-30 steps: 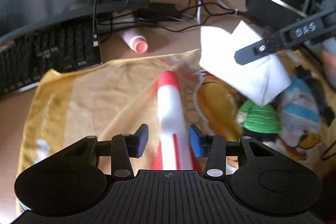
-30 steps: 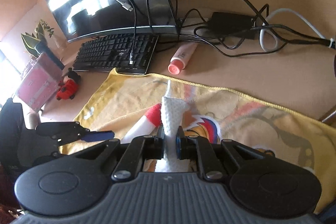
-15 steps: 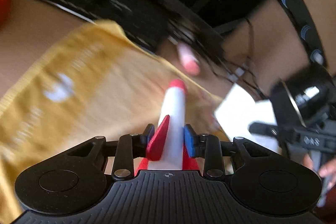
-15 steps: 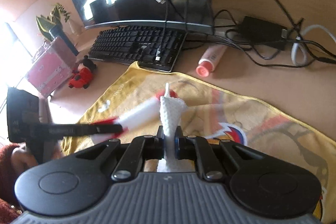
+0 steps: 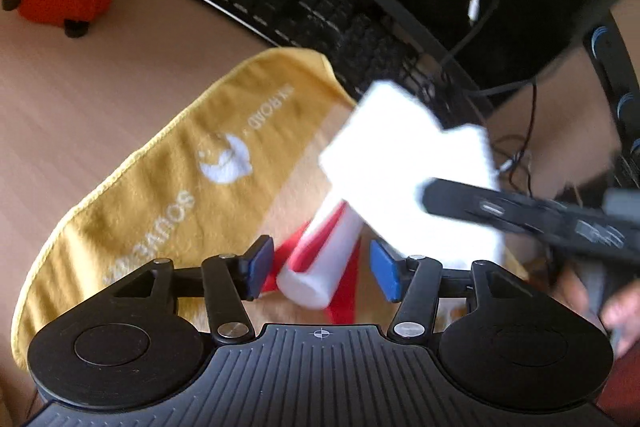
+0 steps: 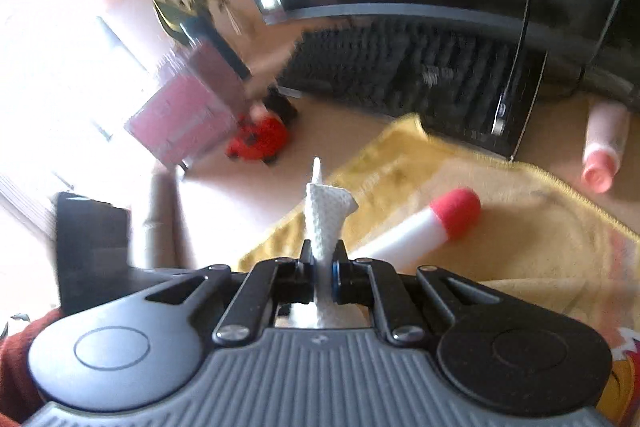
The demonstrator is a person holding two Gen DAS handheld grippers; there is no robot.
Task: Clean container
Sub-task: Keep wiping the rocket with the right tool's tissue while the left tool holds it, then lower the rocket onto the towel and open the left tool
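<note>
One rocket-shaped container [image 5: 320, 259] — tissue [image 5: 408, 175] above.

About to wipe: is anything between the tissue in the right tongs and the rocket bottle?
Nothing visible. The tissue hangs just over the bottle, which lies on the towel between the open left tongs.

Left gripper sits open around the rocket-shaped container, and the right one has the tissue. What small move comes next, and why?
Probably close the left gripper on the rocket-shaped container. Its blue pads stand apart on either side of the white body, apparently not touching, so the container looks unsecured. The right gripper is already clamped on the tissue, which covers the container's far end, so wiping could begin once the body is held steady.
</note>
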